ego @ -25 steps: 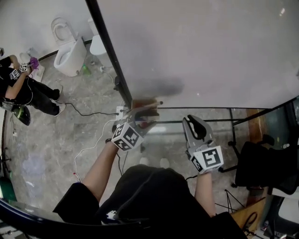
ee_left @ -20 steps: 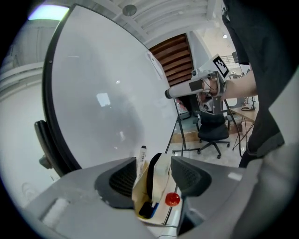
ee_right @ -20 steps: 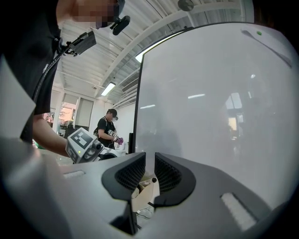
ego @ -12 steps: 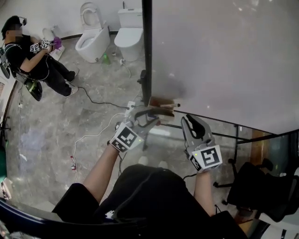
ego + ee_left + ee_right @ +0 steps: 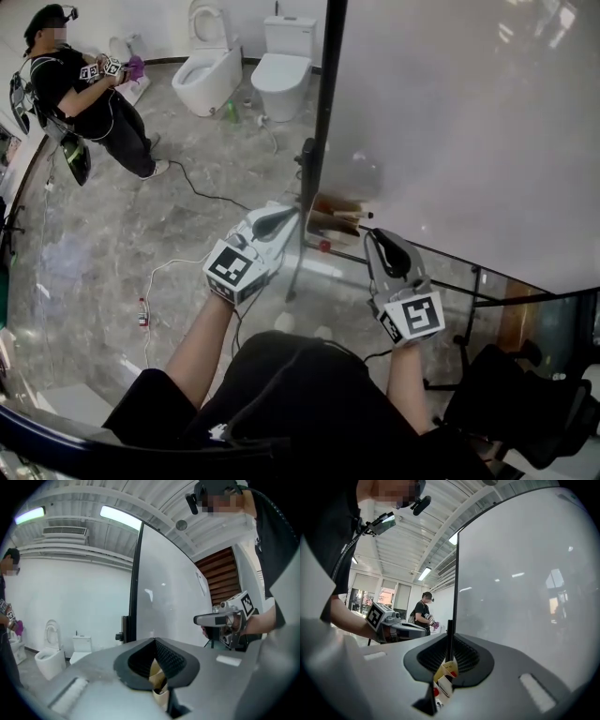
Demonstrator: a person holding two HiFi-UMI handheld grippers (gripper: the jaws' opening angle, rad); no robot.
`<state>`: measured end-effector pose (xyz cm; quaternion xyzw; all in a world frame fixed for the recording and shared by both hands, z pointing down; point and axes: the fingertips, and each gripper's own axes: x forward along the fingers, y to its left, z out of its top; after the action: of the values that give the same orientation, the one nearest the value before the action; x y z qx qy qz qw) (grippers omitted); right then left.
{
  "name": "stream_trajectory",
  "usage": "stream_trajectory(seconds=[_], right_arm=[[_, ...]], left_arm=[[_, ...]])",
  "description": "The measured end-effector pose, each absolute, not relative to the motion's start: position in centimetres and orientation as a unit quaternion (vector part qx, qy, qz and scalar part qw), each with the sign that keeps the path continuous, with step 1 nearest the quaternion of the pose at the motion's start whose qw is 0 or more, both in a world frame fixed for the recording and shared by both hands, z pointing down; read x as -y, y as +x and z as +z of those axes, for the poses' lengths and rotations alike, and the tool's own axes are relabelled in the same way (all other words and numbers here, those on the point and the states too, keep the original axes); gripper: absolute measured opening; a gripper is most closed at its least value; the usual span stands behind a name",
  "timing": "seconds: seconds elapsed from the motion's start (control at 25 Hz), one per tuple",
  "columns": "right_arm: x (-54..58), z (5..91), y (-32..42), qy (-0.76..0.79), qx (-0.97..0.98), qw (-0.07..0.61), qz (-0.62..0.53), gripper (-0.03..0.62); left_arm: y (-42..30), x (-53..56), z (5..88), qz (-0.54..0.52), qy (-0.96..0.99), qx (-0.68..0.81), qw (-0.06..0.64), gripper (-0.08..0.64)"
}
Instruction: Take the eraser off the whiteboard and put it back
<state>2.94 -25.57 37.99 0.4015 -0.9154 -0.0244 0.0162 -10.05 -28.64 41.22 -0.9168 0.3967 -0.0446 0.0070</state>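
Cardboard box [image 5: 337, 207] just beyond closed left tool [image 5: 292, 216].

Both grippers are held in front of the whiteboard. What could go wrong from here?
The left gripper is shut and empty; pushed forward like that, it could knock the brown box by the whiteboard. The black cable on the floor beside the board could trip the person.

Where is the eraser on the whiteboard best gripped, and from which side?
Probably grip the eraser over its top and bottom edges, coming level from the front: it sits flat on the whiteboard at the lower left corner, with the black frame close beside it.
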Motion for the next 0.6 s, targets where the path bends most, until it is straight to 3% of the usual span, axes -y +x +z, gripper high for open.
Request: stream_trajectory(seconds=[0.6], right_arm=[[25.5,37.6,2.3,0.390,0.920,0.009,-0.026,0.009]], left_arm=[[-11.8,28.5,39.2,-0.006,-0.901,-0.435,-0.001,0.006]])
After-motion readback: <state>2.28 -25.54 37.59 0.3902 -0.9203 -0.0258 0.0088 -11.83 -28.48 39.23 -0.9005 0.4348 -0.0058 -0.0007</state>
